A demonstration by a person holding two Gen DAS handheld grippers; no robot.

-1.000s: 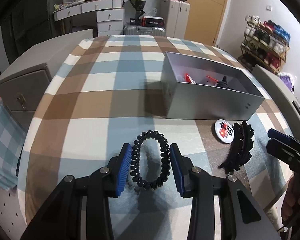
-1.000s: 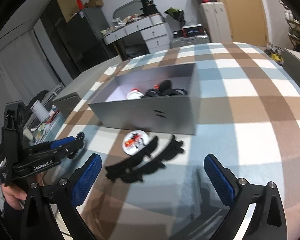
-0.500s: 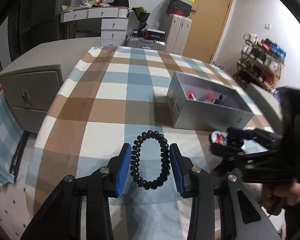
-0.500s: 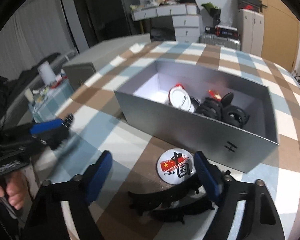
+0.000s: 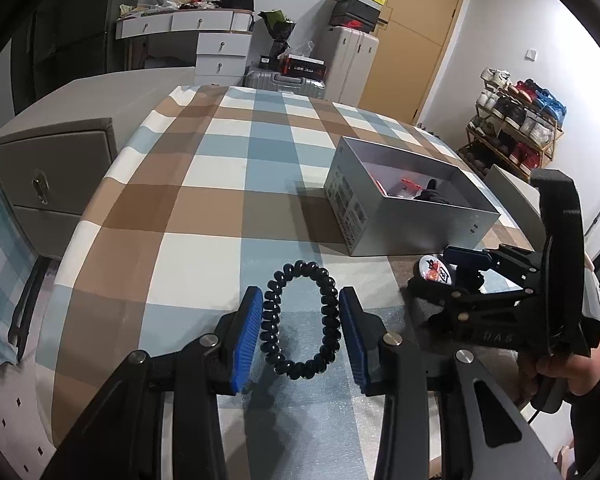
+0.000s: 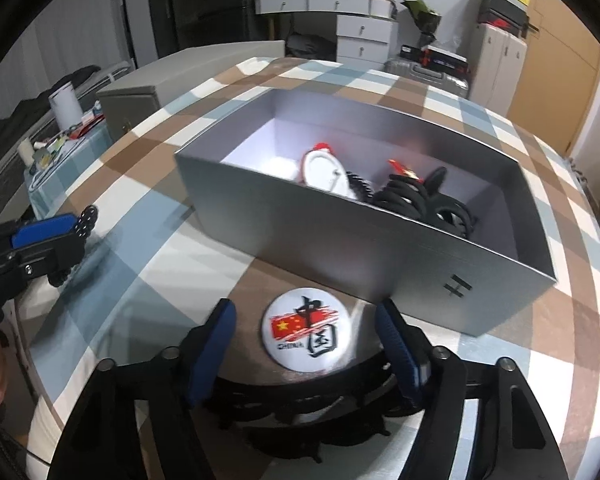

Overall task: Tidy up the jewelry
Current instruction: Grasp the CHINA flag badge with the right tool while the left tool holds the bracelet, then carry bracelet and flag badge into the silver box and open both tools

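My left gripper [image 5: 300, 320] is shut on a black spiral hair tie [image 5: 298, 322] and holds it above the checked tablecloth. It also shows at the left of the right wrist view [image 6: 60, 228]. My right gripper [image 6: 308, 340] is open, its blue pads either side of a round white China badge [image 6: 310, 334] lying on the cloth. A black claw hair clip [image 6: 300, 412] lies under the gripper, partly hidden. The grey open box [image 6: 400, 240] behind the badge holds a white badge, black hair ties and a red item. The box [image 5: 380, 216] sits right of centre in the left wrist view.
The table has a blue, brown and white checked cloth [image 5: 220, 184]. A grey cabinet [image 5: 60, 160] stands off its left edge. Drawers, suitcases and a shoe rack [image 5: 516, 120] stand further back in the room.
My right gripper has moved forward and down over the clip, and its jaws have narrowed around the badge. My left gripper has lifted and pulled back with the hair tie.
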